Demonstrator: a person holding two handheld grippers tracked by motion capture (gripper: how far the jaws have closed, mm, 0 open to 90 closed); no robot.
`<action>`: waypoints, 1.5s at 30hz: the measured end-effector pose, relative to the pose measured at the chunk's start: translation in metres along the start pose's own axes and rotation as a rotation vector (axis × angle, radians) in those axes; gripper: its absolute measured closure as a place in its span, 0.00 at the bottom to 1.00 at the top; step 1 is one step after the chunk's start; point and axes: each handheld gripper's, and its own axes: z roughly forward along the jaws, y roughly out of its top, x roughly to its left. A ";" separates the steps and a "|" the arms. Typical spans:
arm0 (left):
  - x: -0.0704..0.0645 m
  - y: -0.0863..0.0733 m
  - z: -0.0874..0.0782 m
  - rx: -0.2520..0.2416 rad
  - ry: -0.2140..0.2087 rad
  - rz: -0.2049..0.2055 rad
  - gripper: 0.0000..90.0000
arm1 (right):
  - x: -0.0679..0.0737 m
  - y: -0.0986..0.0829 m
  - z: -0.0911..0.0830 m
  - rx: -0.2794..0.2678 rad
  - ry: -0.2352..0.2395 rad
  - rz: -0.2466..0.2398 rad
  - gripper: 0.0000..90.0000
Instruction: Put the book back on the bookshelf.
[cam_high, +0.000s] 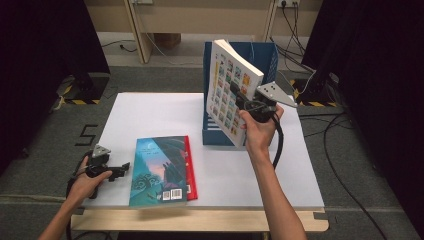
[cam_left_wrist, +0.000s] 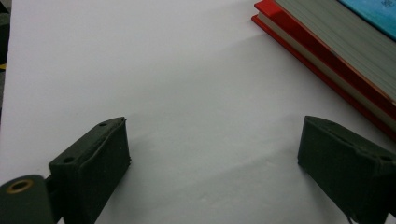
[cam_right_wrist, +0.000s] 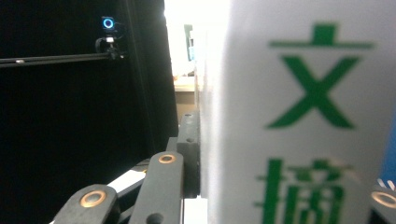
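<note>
book number one (cam_high: 231, 90), white cover, is clamped in our right gripper (cam_high: 245, 106), tilted over the blue file box (cam_high: 265, 55). two more books (cam_high: 162, 170) lie stacked on the table (cam_high: 225, 170); left gripper (cam_high: 122, 169) rests beside them, jaws apart.

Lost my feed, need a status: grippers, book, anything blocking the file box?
Right gripper shut on white book, held tilted over blue file box. Left gripper open, resting on table beside the two stacked books. Nothing seen blocking the box.
</note>
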 end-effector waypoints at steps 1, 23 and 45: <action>0.000 0.000 0.000 -0.001 0.001 0.000 0.09 | -0.001 -0.001 0.007 0.000 -0.010 0.004 0.82; 0.000 0.000 0.000 0.000 0.000 0.000 0.09 | -0.003 -0.007 0.067 0.011 -0.124 -0.028 0.82; 0.000 0.000 0.000 -0.002 0.002 0.001 0.09 | -0.007 -0.032 0.119 0.023 -0.192 0.007 0.82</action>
